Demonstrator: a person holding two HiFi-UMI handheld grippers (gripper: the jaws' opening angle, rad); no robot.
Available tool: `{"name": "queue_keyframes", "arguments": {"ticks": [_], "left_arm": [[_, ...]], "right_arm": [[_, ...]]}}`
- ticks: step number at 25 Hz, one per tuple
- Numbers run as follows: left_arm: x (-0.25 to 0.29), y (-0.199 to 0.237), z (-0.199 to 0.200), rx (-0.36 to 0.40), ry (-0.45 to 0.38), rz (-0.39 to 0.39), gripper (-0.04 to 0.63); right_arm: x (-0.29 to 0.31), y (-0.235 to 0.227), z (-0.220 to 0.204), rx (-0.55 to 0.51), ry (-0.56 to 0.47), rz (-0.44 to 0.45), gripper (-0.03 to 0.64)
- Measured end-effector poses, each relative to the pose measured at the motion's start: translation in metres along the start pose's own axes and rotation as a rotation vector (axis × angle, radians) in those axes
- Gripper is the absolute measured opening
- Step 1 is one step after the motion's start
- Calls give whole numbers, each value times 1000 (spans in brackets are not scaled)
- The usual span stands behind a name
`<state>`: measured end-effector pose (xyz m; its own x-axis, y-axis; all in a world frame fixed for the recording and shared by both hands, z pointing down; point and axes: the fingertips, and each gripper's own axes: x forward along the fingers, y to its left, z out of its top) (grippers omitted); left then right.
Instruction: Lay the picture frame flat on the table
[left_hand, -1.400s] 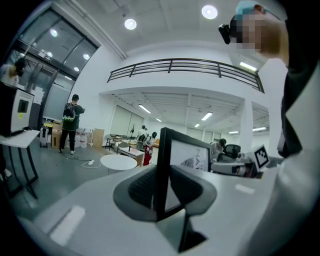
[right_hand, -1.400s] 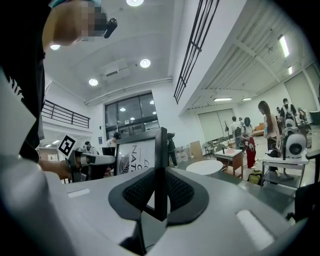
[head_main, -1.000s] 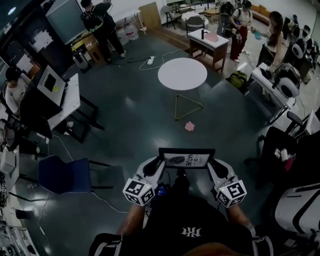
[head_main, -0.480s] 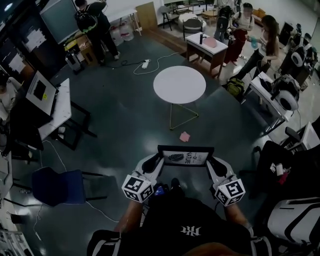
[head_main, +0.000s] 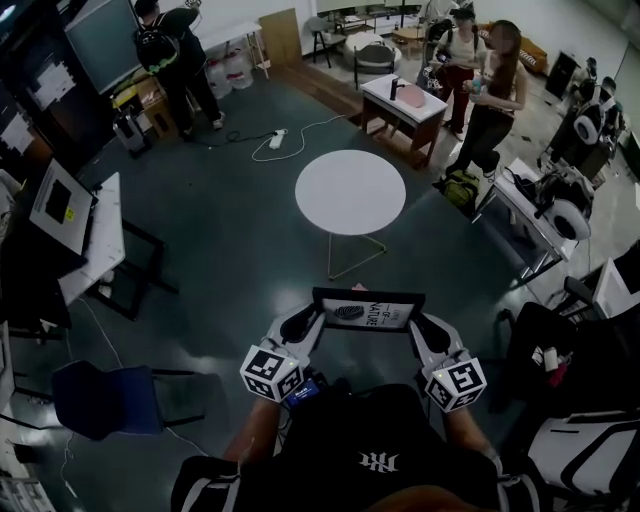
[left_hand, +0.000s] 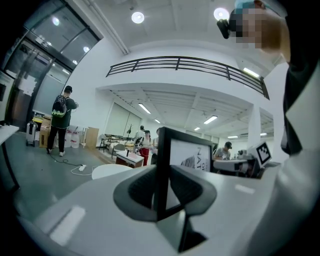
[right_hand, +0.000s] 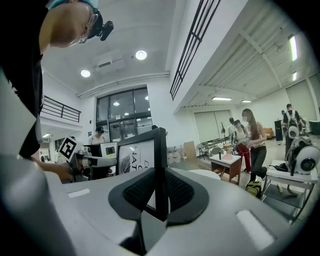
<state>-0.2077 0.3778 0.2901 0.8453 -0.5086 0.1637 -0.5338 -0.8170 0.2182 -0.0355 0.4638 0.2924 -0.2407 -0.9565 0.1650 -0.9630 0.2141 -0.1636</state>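
Our left gripper (head_main: 314, 320) and right gripper (head_main: 421, 324) each clamp a frame (head_main: 368, 312) edge, well short of the table (head_main: 350, 192); one slipping could drop it.

We record the right hand-held gripper (right_hand: 160, 199) with both dark pads pressed on the black edge of the picture frame (right_hand: 136, 156), seen nearly edge-on. The left hand-held gripper (right_hand: 102, 161) reaches the frame's far side. Behind are a round white table (right_hand: 202, 173) and a standing person (right_hand: 252, 142).
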Motion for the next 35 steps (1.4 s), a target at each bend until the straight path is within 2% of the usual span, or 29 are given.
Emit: {"name": "queue_keyframes", "arguments": {"ticks": [8,15,27,35], "left_arm": [[67,32,9,-6,24,5,80],[149,73,31,-10,28,82,78],[276,88,76,7,54,190,78],[318,118,85,-6,39,250,77]], "right_arm": [[53,-55,7,30,26,7,60],[126,-124,28,37,19,74,58],[205,-250,81,47,-2,189,58],[256,-284,96,37,-17,249,58]]}}
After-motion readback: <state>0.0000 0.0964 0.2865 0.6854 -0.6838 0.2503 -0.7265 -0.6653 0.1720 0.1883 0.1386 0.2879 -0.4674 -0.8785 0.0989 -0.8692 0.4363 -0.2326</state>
